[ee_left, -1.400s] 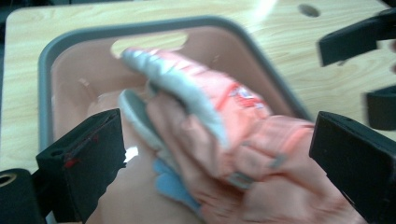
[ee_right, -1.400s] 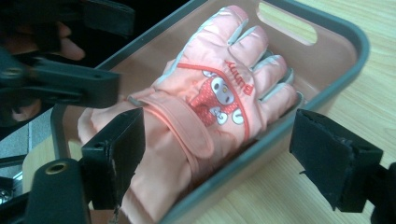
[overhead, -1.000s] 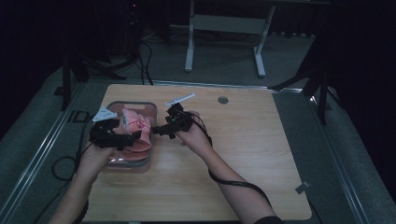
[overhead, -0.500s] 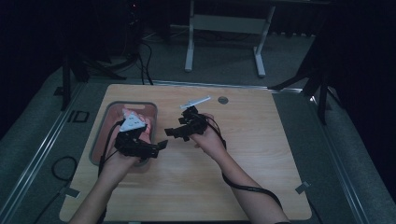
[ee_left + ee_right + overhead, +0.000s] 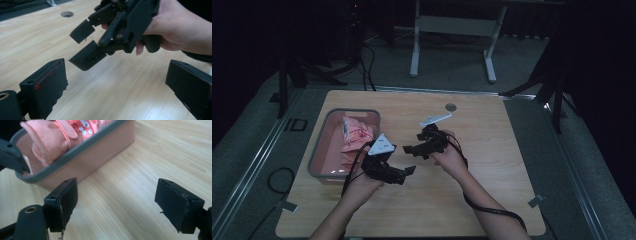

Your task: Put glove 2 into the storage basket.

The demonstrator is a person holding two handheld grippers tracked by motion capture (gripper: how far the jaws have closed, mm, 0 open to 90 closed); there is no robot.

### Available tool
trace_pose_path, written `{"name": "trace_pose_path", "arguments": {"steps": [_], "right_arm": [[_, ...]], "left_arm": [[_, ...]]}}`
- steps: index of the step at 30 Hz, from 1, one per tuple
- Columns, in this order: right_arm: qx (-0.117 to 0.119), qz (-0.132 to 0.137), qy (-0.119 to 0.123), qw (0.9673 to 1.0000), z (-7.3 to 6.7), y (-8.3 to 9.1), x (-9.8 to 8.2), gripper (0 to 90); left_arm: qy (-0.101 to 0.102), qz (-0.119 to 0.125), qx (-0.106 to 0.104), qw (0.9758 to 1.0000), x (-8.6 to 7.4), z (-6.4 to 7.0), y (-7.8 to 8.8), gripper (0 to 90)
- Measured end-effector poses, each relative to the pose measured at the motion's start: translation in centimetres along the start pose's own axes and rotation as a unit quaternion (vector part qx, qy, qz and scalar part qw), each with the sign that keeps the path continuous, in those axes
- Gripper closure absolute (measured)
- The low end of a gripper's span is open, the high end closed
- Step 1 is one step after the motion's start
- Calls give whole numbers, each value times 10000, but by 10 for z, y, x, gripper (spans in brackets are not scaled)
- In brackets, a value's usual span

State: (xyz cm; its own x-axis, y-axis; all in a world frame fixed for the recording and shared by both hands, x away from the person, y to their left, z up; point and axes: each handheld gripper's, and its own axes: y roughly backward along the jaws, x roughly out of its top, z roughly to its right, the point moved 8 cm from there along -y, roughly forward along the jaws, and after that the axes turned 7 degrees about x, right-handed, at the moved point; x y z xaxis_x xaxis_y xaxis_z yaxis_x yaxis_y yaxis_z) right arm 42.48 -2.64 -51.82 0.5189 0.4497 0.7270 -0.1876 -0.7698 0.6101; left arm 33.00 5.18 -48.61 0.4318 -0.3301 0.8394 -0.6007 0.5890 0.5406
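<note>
Wood grain lies under both my claws, and neither has hold of anything; my left claw [image 5: 404, 172] hangs above the table [image 5: 492, 200] with its jaws spread wide, and my right claw [image 5: 412, 149] faces it from just beyond, also spread, empty air between its pads [image 5: 63, 202]. Past them, to my left, stands the pink tub [image 5: 318, 159] with its grey rim, and the pink cloth [image 5: 354, 140] is bundled inside it, heaped above the rim; in the right gripper view the tub's wall sits close ahead of my jaws. As I judge it, the work is with that cloth; to do it well I should turn a claw toward the tub, come in over the rim rather than against the wall, pinch a raised fold near the top; the tub looks light and may slide if nudged.
</note>
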Motion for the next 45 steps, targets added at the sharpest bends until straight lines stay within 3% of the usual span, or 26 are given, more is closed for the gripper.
{"name": "trace_pose_path", "arguments": {"steps": [2, 12, 19, 27, 35, 38, 45], "right_arm": [[-2, -27, -9, 10000, 3, 2, -7, 184], [17, -51, 76, 10000, 11, 8, -40, 183], [91, -48, 201, 9997, 12, 10, -61, 184], [183, 61, 224, 9996, 12, 13, -84, 182], [133, -34, 204, 9997, 17, 16, -110, 168], [54, -15, 228, 9997, 20, 18, -118, 142], [66, 82, 190, 9998, 23, 25, -131, 141]], "left_arm": [[-101, -22, -56, 9999, -3, 6, -5, 37], [-135, -131, -370, 9991, -19, 32, -25, 37], [-237, -198, -677, 9972, -35, 48, -39, 37], [-359, -274, -799, 9958, -51, 62, -52, 38], [-517, -354, -884, 9941, -71, 72, -63, 38], [-641, -331, -895, 9934, -77, 75, -66, 38], [-710, -209, -867, 9935, -82, 78, -69, 38]]}}
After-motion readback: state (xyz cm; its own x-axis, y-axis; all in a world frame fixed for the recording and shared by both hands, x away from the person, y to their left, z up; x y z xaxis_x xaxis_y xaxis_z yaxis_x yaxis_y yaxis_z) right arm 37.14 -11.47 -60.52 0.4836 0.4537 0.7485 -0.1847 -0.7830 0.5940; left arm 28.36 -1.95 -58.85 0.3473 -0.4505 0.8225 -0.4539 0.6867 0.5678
